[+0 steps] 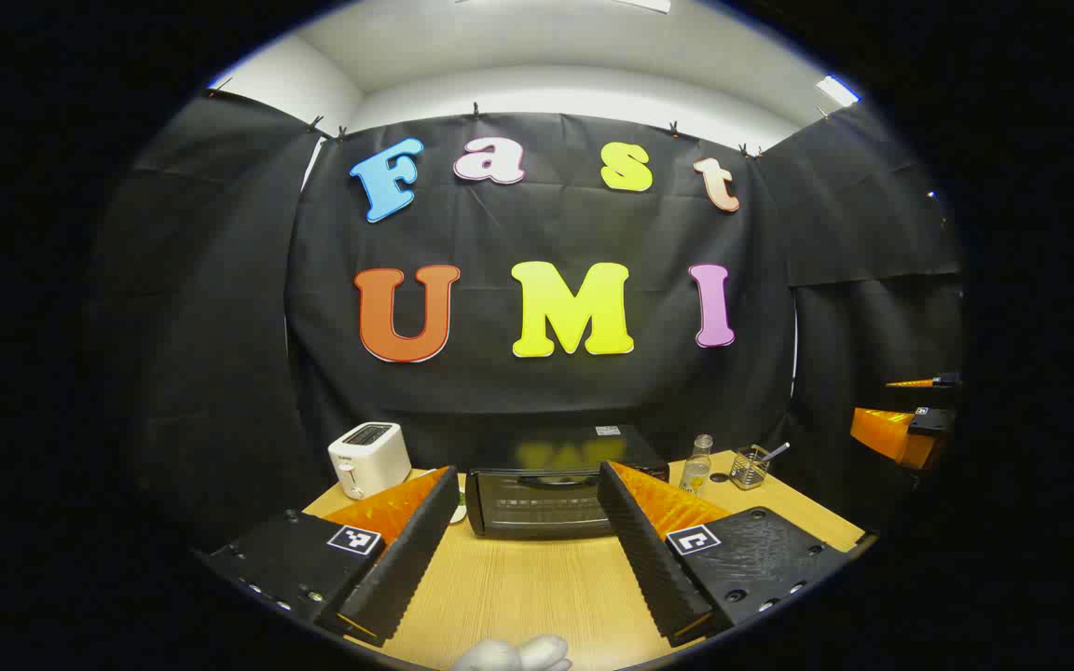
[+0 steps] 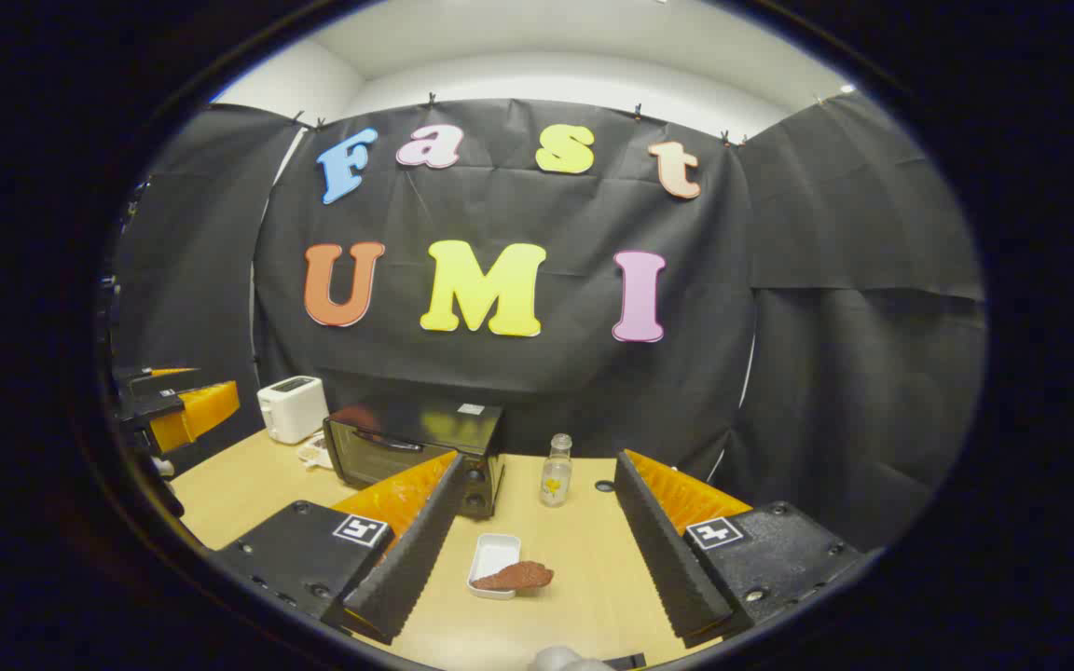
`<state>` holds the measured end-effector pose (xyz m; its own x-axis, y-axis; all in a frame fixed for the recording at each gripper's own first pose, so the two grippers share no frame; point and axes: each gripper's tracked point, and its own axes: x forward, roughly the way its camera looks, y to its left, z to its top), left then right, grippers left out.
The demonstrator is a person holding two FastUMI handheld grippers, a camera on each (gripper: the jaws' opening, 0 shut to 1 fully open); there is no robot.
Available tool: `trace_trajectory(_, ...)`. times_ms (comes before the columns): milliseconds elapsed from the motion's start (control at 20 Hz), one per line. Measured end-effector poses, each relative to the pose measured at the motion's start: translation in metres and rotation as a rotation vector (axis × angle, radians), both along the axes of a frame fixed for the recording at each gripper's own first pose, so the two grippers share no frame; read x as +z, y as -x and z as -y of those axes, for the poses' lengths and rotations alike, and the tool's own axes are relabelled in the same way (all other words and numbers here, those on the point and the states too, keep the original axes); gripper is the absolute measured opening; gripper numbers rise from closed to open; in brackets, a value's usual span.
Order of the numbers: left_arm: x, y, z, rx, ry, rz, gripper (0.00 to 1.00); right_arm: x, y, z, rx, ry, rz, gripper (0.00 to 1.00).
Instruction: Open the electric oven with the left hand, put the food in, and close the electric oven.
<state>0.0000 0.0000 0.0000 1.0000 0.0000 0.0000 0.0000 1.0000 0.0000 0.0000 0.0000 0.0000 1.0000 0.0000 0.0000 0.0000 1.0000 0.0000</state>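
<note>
A black electric oven (image 1: 546, 485) stands at the back of the wooden table with its door closed; it also appears in the right gripper view (image 2: 416, 447). My left gripper (image 1: 530, 536) is open, facing the oven door from a short distance, nothing between its fingers. A brown piece of food (image 2: 514, 576) lies partly on a small white dish (image 2: 490, 559) on the table. My right gripper (image 2: 537, 550) is open above and around that dish, apart from it. The right gripper also shows at the far right of the left gripper view (image 1: 905, 431).
A white toaster (image 1: 367, 458) stands left of the oven. A small glass bottle (image 2: 555, 471) stands right of the oven, with a wire holder (image 1: 750, 466) beyond it. A small plate (image 2: 315, 452) sits between toaster and oven. The table (image 1: 537, 587) is light wood.
</note>
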Motion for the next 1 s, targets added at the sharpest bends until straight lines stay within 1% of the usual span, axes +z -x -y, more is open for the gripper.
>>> trace_trajectory(50, 0.0, -0.001, -0.001, 0.003, -0.003, -0.001, 0.95, -0.001, -0.001, 0.0, 0.0, 0.0, -0.001, 1.0)
trace_trajectory(150, -0.001, -0.004, -0.002, 0.008, 0.002, 0.001, 0.95, -0.001, -0.002, 0.0, 0.003, -0.005, -0.002, 1.0)
trace_trajectory(250, -0.003, -0.005, 0.003, -0.004, 0.012, -0.008, 0.95, -0.002, -0.004, 0.002, 0.002, -0.001, -0.002, 1.0)
trace_trajectory(650, -0.006, -0.02, 0.009, -0.002, -0.011, -0.002, 0.95, -0.006, -0.009, 0.01, -0.008, -0.013, -0.015, 1.0)
trace_trajectory(850, -0.019, -0.041, 0.021, -0.03, 0.006, -0.021, 0.95, -0.006, -0.01, 0.02, -0.023, -0.01, -0.026, 1.0)
trace_trajectory(1000, -0.025, -0.067, 0.03, -0.042, -0.001, -0.011, 0.95, -0.002, -0.009, 0.031, -0.046, -0.017, -0.032, 1.0)
